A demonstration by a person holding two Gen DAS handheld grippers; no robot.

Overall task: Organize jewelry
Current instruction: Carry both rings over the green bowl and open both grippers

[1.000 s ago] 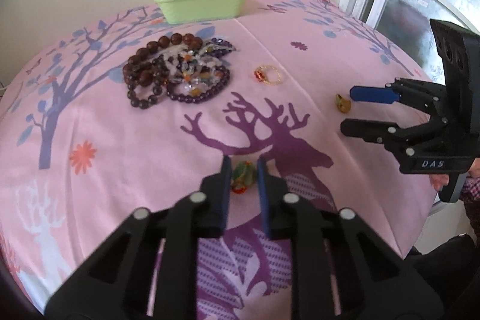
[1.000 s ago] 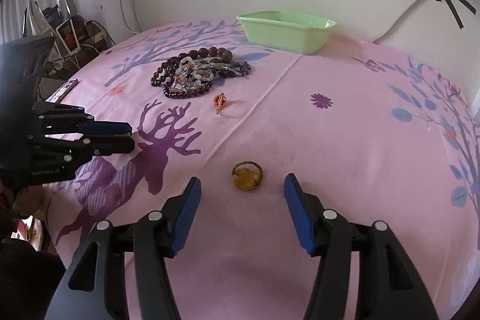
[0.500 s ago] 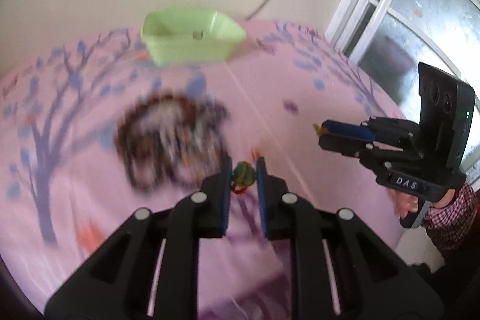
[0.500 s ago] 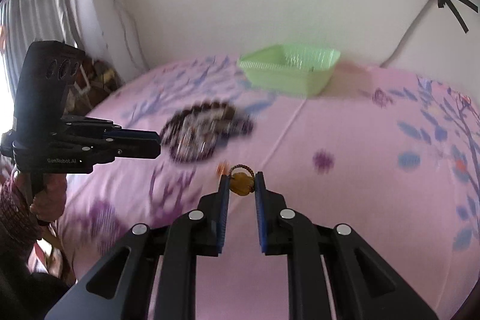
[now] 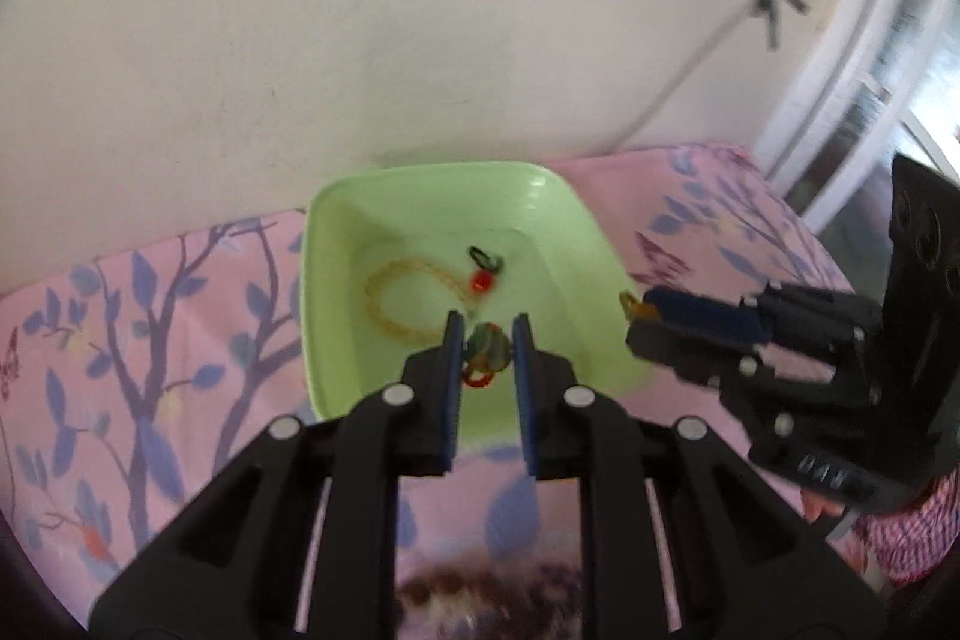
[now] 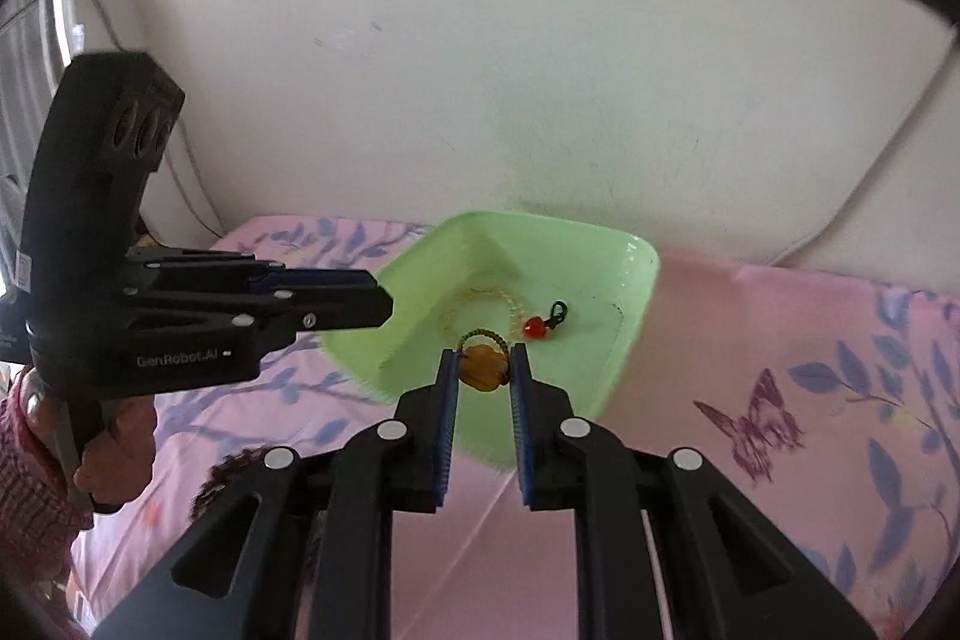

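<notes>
Pale wall is filling the background, with a pink tree-print cloth covering the table under my fingers.

Left wrist view: my left gripper is clamping a small green bead charm, its red loop dangling below the pads. I am holding it over the near half of the green tray. Beyond my fingertips, a gold chain with a red bead and a black clasp is lying on the tray floor. To the right of my fingers, my right gripper is reaching in over the tray's right rim, pinching something amber. Beneath my fingers, at the bottom edge, a blurred bead pile is showing.

- Risk: the two grippers are working close together over one small tray; I judge a bump could knock either charm loose outside the rim.
- Risk: the dangling loop could snag on a pad as I let go.

Right wrist view: my right gripper is squeezing an amber charm with a braided loop rising ahead of the pads. It is hovering over the tray's near rim, the chain lying just beyond. Left of my fingers, the left gripper is poking over the tray's left edge, pads drawn close.

- Risk: I am sitting near the rim; releasing too early could drop the charm onto the cloth.
- Risk: a hard drop could bounce off smooth plastic.
</notes>
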